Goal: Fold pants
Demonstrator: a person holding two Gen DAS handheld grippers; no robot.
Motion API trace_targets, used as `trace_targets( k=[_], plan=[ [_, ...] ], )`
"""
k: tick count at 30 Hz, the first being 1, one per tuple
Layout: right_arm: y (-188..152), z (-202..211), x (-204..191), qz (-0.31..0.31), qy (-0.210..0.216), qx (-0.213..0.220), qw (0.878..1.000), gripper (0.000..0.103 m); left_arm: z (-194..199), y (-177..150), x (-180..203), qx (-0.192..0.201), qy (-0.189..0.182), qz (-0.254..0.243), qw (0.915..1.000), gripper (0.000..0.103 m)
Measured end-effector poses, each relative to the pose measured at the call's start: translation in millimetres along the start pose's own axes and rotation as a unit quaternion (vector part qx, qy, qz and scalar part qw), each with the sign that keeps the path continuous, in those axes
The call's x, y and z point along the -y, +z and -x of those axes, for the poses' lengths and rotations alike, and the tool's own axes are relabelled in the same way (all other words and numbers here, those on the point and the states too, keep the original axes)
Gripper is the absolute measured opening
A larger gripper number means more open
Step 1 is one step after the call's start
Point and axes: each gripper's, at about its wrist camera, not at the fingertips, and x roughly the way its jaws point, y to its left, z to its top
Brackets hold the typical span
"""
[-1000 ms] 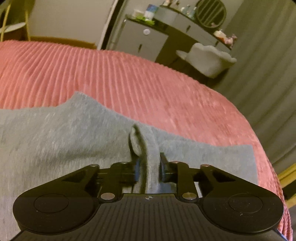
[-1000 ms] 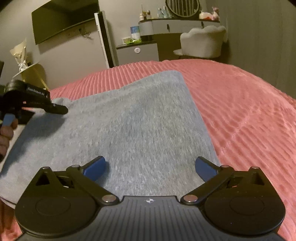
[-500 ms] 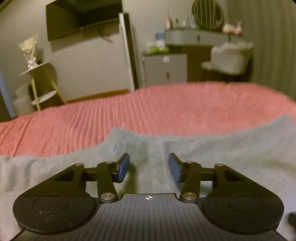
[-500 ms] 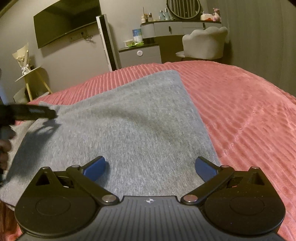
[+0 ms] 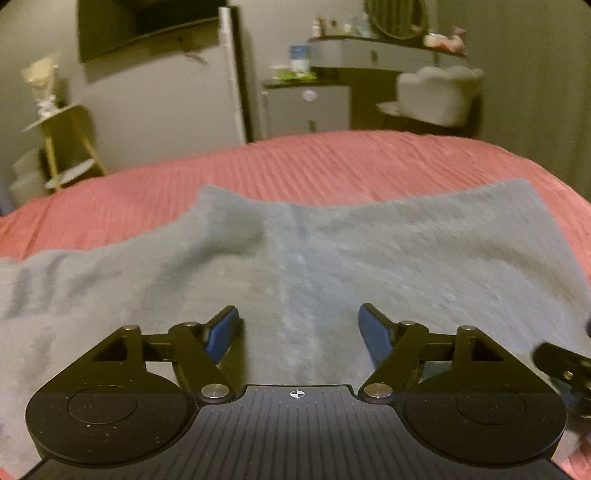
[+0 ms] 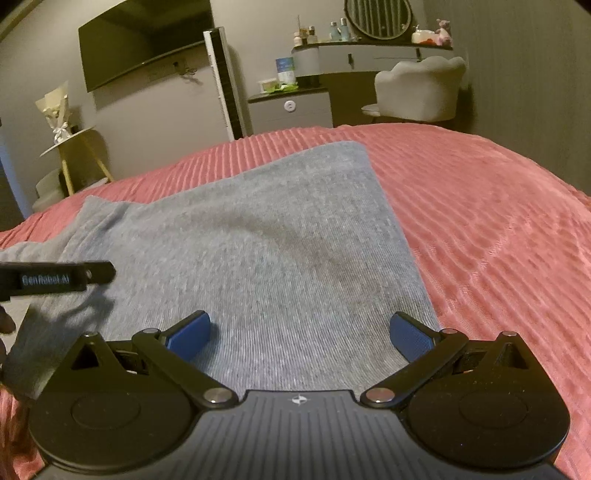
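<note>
Grey pants (image 5: 332, 258) lie flat on a pink ribbed bedspread (image 5: 332, 162), folded into a broad panel (image 6: 266, 251). My left gripper (image 5: 298, 328) hovers over the cloth near a lengthwise seam; its jaws are opening and nothing is between the blue pads (image 5: 221, 332). My right gripper (image 6: 300, 332) stands wide open above the near end of the pants, its pads clear of the fabric. The left gripper's black body (image 6: 55, 278) shows at the left edge of the right wrist view, above the pants' left side.
Beyond the bed stand a wall television (image 6: 144, 48), a white tower unit (image 6: 223, 81), a small cabinet (image 6: 291, 110), a vanity with a round mirror (image 6: 376, 18) and a white chair (image 6: 417, 88). A yellow side shelf (image 6: 77, 155) stands at the left.
My left gripper let go of the pinched fold of grey cloth, opened wide, and swung to look across the bed. The pants now lie flat. The right gripper stayed still.
</note>
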Motion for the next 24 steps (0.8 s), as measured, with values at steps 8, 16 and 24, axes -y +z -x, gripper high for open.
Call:
trace_targets(
  k=[8,16,24],
  plan=[
    [-0.2,4.1,-1.9,0.013,-0.006,0.001,1.000,0.103,14.7,-5.3,-18.8,0.000,0.001,0.053,0.9986,0.083],
    [-1.3,13.3,-6.5,0.037,-0.049,0.011,0.998,0.103,24.2,-8.9,-67.1,-0.004,0.070,0.147,0.9866,0.077],
    [-2.3,6.3,-4.0,0.035,-0.059,0.007,0.998,0.103,64.5,-28.4,-148.3,0.015,0.069,0.305,0.9496,0.081]
  ],
)
